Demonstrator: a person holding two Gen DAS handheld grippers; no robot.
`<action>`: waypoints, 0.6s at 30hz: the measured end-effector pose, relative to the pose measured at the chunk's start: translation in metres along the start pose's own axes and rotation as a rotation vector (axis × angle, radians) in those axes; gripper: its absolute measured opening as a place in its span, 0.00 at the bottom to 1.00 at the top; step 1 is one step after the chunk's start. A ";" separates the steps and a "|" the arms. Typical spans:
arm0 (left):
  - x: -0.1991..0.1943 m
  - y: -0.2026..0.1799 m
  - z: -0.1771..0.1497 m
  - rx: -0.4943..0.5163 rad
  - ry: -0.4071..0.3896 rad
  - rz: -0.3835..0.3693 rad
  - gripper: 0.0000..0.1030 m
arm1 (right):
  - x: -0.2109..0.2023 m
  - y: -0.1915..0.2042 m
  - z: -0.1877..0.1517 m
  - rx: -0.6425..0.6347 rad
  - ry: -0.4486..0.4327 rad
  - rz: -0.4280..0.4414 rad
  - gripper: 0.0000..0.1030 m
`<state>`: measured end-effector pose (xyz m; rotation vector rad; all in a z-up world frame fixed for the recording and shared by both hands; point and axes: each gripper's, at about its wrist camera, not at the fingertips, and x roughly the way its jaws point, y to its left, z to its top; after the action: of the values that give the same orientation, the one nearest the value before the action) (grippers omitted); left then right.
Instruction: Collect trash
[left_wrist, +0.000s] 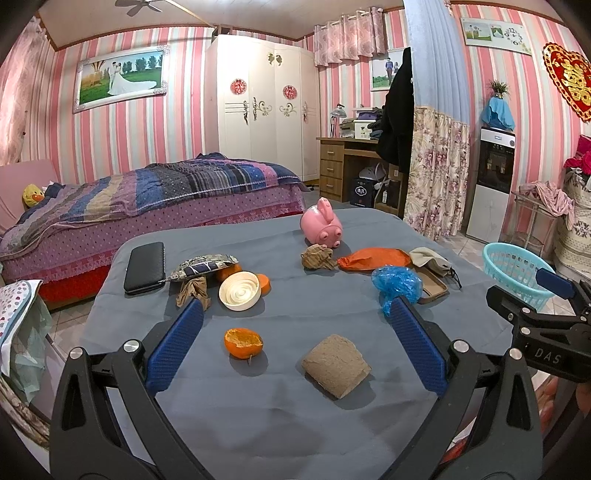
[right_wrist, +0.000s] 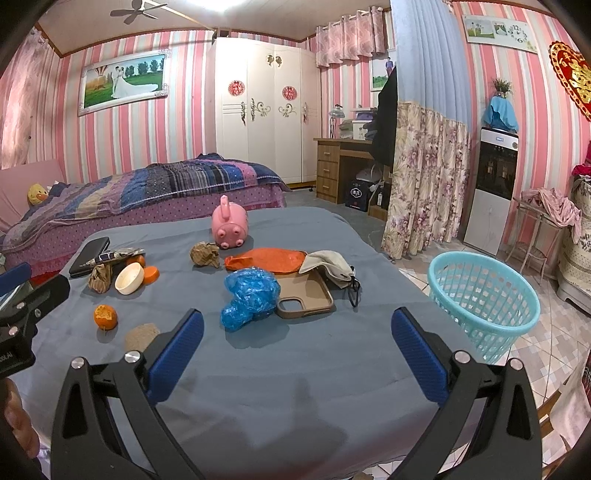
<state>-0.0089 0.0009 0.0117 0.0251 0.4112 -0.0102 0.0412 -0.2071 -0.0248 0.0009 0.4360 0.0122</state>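
Observation:
My left gripper (left_wrist: 295, 314) hovers open over the grey table (left_wrist: 280, 417). A bitten orange (left_wrist: 243, 343) and a brown paper wad (left_wrist: 335, 365) lie on the cloth between its blue fingers. My right gripper (right_wrist: 297, 325) is open too, with nothing between its fingers. Just beyond it lies a crumpled blue plastic bag (right_wrist: 250, 297). Farther back lie a crumpled brown paper ball (right_wrist: 205, 254) and an orange wrapper (right_wrist: 266, 259). A light blue basket (right_wrist: 482, 301) stands on the floor to the right of the table.
Also on the table: a pink pig toy (right_wrist: 228, 222), a tan phone case (right_wrist: 304, 298), a beige cloth (right_wrist: 327, 264), a cream bowl (left_wrist: 240, 290), a black wallet (left_wrist: 144, 267), a patterned pouch (left_wrist: 202, 266). A bed (left_wrist: 147, 199) stands behind.

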 end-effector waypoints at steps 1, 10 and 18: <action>-0.002 0.000 0.001 0.001 0.000 0.001 0.95 | 0.000 0.000 0.000 0.000 0.000 0.001 0.96; -0.001 0.000 0.001 -0.001 0.003 0.000 0.95 | 0.001 0.000 -0.001 0.002 0.000 -0.001 0.96; 0.001 0.002 -0.001 -0.001 0.004 -0.001 0.95 | 0.004 -0.004 -0.002 0.007 0.004 0.000 0.96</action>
<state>-0.0083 0.0029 0.0109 0.0243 0.4148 -0.0114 0.0438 -0.2115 -0.0281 0.0075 0.4398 0.0108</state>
